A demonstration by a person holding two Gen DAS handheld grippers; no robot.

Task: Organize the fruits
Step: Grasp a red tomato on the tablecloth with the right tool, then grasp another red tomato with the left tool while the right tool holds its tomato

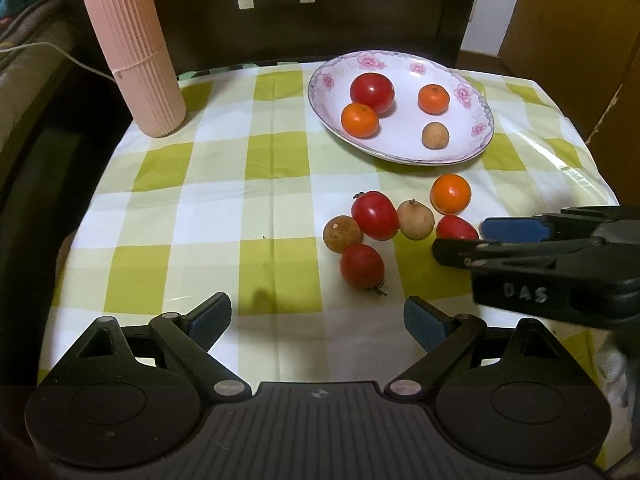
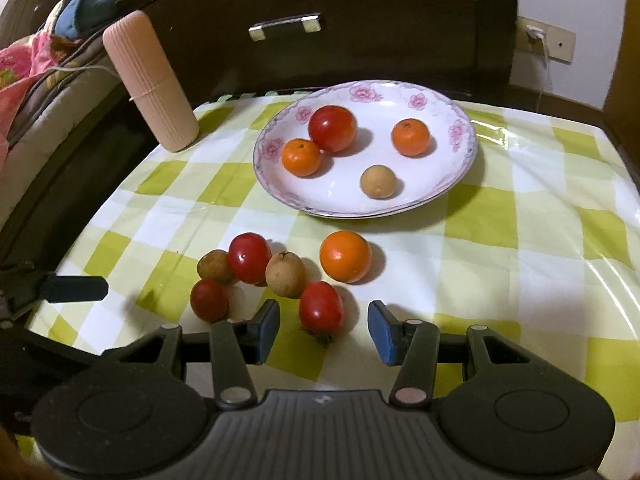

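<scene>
- Fruits lie in two groups on the checked tablecloth [image 2: 520,240]: four already rest in the flowered plate [image 2: 460,184] near the far edge of the table, six more sit loose on the cloth in front of it, toward the near edge.
- In the plate a large red fruit [image 2: 332,128] touches one small orange [image 2: 301,157]; a second orange and a brown fruit [image 2: 378,181] lie apart, which suggests they were set down one at a time.
- The loose cluster is tight, so the outer pieces look easiest to take first.
- The right gripper [image 2: 323,326] stands with its jaws apart, one on each side of the nearest red fruit [image 2: 321,307], pads not yet pressing it; this one is probably chosen because it sits free at the cluster's near edge.
- The loose orange [image 2: 345,256] lies just beyond, nearest the plate.
- The left gripper [image 1: 318,316] hangs wide apart over bare cloth, holding nothing, seemingly kept out of the way.
- A pink ribbed container [image 1: 134,48] stands upright at the far left corner, clear of the work.
</scene>
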